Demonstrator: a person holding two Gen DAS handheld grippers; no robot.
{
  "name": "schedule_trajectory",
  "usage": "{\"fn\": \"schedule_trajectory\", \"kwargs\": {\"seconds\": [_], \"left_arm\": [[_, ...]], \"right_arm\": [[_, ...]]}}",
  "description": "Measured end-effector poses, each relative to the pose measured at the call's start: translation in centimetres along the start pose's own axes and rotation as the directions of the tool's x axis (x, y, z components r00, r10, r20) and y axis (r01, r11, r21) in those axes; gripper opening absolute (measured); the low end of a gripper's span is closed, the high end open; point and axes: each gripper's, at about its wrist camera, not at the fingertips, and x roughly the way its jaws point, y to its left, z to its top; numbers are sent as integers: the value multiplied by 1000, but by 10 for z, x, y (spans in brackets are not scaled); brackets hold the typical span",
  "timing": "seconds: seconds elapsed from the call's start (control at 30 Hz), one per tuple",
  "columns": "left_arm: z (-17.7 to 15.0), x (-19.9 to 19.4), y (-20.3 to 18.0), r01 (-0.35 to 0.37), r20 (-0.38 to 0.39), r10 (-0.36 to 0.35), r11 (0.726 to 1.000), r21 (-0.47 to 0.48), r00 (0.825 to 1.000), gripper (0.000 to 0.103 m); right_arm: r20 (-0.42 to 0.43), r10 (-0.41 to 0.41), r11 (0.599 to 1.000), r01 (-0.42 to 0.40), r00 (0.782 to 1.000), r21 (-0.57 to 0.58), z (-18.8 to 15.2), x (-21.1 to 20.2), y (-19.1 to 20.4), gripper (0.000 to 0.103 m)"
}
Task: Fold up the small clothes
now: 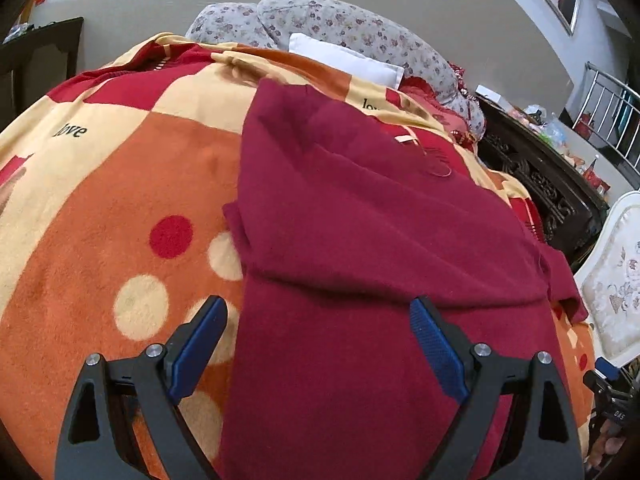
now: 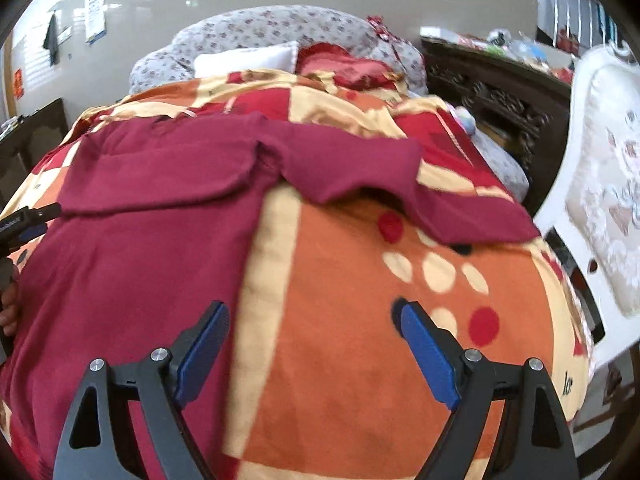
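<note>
**Both tongs spread above one shirt on the bed**

Item count: one dark red shirt, one blanket, two tongs, one white pillow, one flowered quilt, one dark carved cabinet, one white padded chair.

1. Left tongs (image 1: pixel 318 312). The two blue-padded fingers stand spread wide. Nothing is between the pads. The left finger (image 1: pixel 200 348) sits over the blanket; the right finger sits over the near part of the shirt. Contact with the cloth cannot be determined.

2. Shirt (image 1: pixel 360 220). It lies on the blanket (image 1: pixel 100 200), which is orange, cream and red with round dots. In the left wrist view, one sleeve is folded in over the body along the left edge. In the right wrist view, the other sleeve (image 2: pixel 360 164) extends to the right across the blanket, with its end raised and rumpled.

3. Right tongs (image 2: pixel 314 316). The fingers are spread wide and hold nothing. The left finger (image 2: pixel 204 352) is over the shirt's right edge; the right finger is over bare blanket.

4. Background. At the far end of the bed: the pillow (image 1: pixel 348 60) against the quilt (image 1: pixel 320 20). To the right of the bed: the cabinet (image 2: pixel 500 92), then the chair (image 2: pixel 604 184).
</note>
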Motion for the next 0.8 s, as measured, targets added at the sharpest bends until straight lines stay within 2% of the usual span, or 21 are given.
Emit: {"fn": "schedule_trajectory", "kwargs": {"seconds": [0.17, 0.23, 0.3, 0.4, 0.47, 0.53, 0.6, 0.63, 0.7, 0.73, 0.77, 0.8], "left_arm": [[-5, -7, -8, 7, 26, -9, 999, 43, 1000, 99], [-6, -10, -12, 16, 34, -18, 998, 61, 999, 99], [-5, -6, -11, -15, 14, 14, 999, 53, 1000, 99], [-3, 0, -7, -25, -14, 26, 999, 32, 1000, 99], [-4, 0, -6, -15, -16, 15, 999, 28, 1000, 99], [-4, 0, -4, -10, -16, 11, 1000, 23, 1000, 99], [-4, 1, -3, -6, -20, 6, 1000, 14, 1000, 99], [-4, 2, -2, -6, -23, 6, 1000, 11, 1000, 99], [-4, 4, -2, -1, -30, 2, 1000, 9, 1000, 99], [-4, 4, -3, -2, -31, 3, 1000, 11, 1000, 99], [-5, 4, -4, -3, -33, 3, 1000, 14, 999, 99], [-5, 4, -4, -3, -33, 4, 1000, 16, 999, 99]], "right_arm": [[-11, -18, 999, 18, 1000, 42, -7, 0, -25, 91], [1, -34, 993, 33, 999, 115, -7, -2, -52, 91], [25, -40, 978, 34, 999, 208, -4, -4, -84, 91], [63, -41, 953, 20, 997, 304, 10, 0, -127, 91], [74, -17, 944, -8, 997, 330, 19, 6, -142, 91], [67, 55, 936, -75, 996, 343, 31, 17, -152, 91], [61, 62, 930, -80, 996, 359, 38, 25, -167, 91], [72, 57, 911, -82, 996, 405, 40, 25, -181, 91], [121, 61, 801, -121, 991, 586, 39, 23, -225, 91], [112, 63, 744, -122, 992, 657, 37, 24, -241, 91], [102, 80, 704, -129, 992, 698, 37, 26, -252, 91], [104, 107, 693, -149, 989, 705, 37, 26, -257, 91]]}}
